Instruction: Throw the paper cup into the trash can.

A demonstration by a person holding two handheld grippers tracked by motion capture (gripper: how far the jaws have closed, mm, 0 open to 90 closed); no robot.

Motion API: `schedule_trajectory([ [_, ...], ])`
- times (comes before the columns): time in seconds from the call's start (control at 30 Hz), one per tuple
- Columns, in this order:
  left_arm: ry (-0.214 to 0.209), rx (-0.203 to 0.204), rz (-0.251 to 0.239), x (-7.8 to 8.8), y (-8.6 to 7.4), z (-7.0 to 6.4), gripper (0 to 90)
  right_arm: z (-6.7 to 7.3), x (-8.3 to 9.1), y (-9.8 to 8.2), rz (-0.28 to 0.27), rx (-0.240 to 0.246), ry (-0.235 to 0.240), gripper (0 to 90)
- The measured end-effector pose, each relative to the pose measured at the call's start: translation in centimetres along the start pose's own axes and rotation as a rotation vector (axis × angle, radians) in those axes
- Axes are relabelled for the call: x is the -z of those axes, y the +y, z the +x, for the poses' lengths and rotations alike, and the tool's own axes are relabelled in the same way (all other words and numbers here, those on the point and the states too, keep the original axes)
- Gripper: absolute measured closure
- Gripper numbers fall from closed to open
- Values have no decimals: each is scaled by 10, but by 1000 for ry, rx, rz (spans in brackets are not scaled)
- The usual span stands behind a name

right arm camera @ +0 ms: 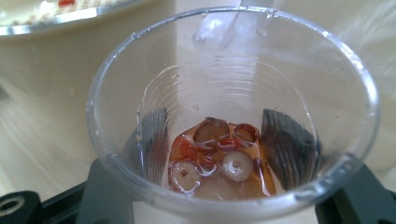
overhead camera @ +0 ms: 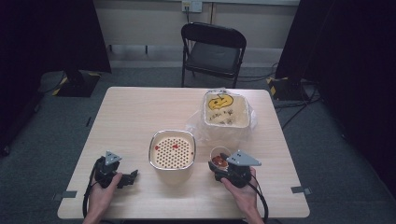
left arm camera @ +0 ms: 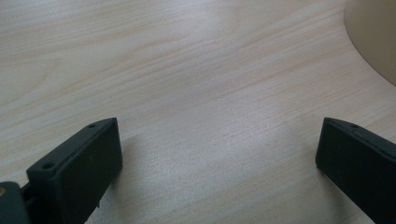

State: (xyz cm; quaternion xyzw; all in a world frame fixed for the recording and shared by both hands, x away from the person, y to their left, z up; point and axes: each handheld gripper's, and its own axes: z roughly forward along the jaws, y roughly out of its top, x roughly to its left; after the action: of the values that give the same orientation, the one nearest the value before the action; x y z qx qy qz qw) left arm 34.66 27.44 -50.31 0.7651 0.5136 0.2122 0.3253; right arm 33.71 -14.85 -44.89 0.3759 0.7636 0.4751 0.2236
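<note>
A clear plastic cup (overhead camera: pixel 219 157) (right arm camera: pixel 233 84) holds red and pale pieces in a little liquid (right arm camera: pixel 215 156). My right gripper (overhead camera: pixel 219 164) (right arm camera: pixel 229 140) is shut on the cup's lower part; its ribbed pads (right arm camera: pixel 289 144) show through the wall on both sides. The cup stands upright, just right of a square metal-rimmed container (overhead camera: pixel 172 151) with a perforated cream insert carrying a few red bits. At the table's front left, my left gripper (overhead camera: pixel 127 179) (left arm camera: pixel 219 140) lies low over the bare wood, open, nothing between its jaws.
A cream tub (overhead camera: pixel 226 112) lined with a clear plastic bag, a pumpkin face drawn inside, stands at the back right of the wooden table (overhead camera: pixel 135 112). A black folding chair (overhead camera: pixel 212 46) stands beyond the far edge. The container's side (left arm camera: pixel 373 37) shows at the left gripper view's upper right.
</note>
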Motion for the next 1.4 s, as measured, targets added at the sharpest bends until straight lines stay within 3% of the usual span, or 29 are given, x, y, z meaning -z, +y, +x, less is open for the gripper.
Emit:
schedule_trajectory([
  [0.2, 0, 0, 0, 0, 0, 0, 0, 2, 7, 18, -41, 24, -38, 427],
  [0.33, 0, 0, 0, 0, 0, 0, 0, 5, 13, 38, -70, 76, -79, 431],
  [0.5, 0, 0, 0, 0, 0, 0, 0, 10, 13, 51, -99, 102, -95, 437],
  [0.63, 0, 0, 0, 0, 0, 0, 0, 18, 11, 70, -119, 160, -108, 439],
  [0.73, 0, 0, 0, 0, 0, 0, 0, 21, 9, 77, -121, 182, -113, 441],
  [0.77, 0, 0, 0, 0, 0, 0, 0, 25, 5, 84, -115, 231, -137, 446],
  [0.87, 0, -1, 0, 0, 0, 0, 0, 27, 2, 88, -111, 256, -149, 447],
  [0.97, 0, -1, 0, 0, 0, 0, 0, 32, -6, 97, -92, 325, -167, 447],
  [1.4, 0, 0, 1, 0, 0, 0, 0, 47, -18, 119, -44, 506, -238, 448],
])
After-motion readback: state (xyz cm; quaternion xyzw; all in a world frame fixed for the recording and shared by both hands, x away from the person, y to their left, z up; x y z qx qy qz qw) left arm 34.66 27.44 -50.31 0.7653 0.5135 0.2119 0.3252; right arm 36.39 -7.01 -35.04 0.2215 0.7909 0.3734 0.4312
